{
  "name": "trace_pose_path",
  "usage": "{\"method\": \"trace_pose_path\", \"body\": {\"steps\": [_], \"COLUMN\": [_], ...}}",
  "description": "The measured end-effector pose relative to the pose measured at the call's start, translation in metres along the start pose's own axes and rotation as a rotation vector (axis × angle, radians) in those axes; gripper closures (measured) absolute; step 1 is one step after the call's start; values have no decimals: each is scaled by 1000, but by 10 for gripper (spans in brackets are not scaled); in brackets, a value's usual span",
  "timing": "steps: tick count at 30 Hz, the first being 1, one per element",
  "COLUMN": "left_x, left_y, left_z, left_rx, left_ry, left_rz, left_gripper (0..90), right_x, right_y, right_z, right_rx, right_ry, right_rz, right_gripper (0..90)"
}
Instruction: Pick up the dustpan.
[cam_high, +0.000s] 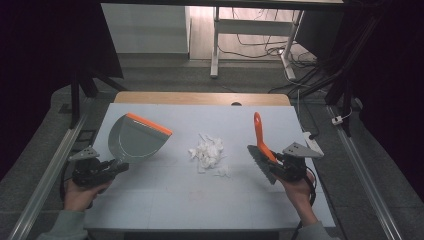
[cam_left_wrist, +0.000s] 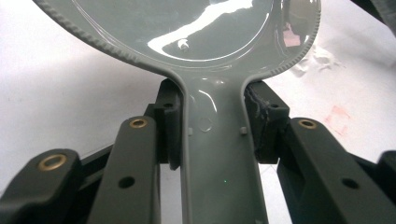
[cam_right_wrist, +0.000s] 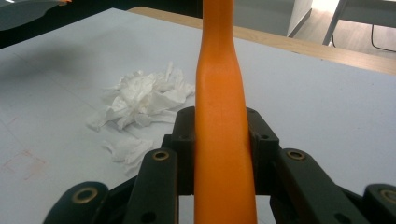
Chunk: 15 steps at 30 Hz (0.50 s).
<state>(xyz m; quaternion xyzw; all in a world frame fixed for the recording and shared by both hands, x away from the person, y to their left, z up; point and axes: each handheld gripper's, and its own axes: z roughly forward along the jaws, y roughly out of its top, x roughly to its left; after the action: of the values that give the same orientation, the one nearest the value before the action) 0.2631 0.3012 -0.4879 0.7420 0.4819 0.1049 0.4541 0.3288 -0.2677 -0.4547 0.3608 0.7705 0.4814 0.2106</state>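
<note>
- Tissue scraps (cam_high: 209, 154) sit heaped mid-table (cam_high: 165, 195), between my two tools.
- My left gripper (cam_high: 107, 167) is clamped on the grey dustpan's (cam_high: 135, 137) handle near the left edge.
- My right gripper (cam_high: 280, 162) pinches the orange brush (cam_high: 260, 142) handle near the right edge.

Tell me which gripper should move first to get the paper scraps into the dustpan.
Right. The right gripper holds the brush beside the torn paper; the left gripper holds the dustpan across from it.
</note>
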Motion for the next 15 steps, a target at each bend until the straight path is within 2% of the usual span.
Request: {"method": "trace_pose_path", "body": {"steps": [4, 7, 12, 15], "left_x": [-2, -5, -9, -12], "left_y": [2, 4, 6, 7], "left_z": [-7, -9, -7, -6], "left_rx": [-5, -4, 14, 26], "left_ry": [-31, -50, -51, -67], "left_rz": [43, 60, 73, 83], "left_gripper": [611, 612, 611, 612], "right_x": [-1, 0, 0, 0], "right_y": [3, 5, 10, 12], "right_z": [1, 1, 3, 5], "right_rx": [-8, -17, -26, -31], "right_ry": [-1, -1, 6, 9], "right_rz": [6, 9, 10, 12], "right_gripper": [694, 694, 694, 695]}}
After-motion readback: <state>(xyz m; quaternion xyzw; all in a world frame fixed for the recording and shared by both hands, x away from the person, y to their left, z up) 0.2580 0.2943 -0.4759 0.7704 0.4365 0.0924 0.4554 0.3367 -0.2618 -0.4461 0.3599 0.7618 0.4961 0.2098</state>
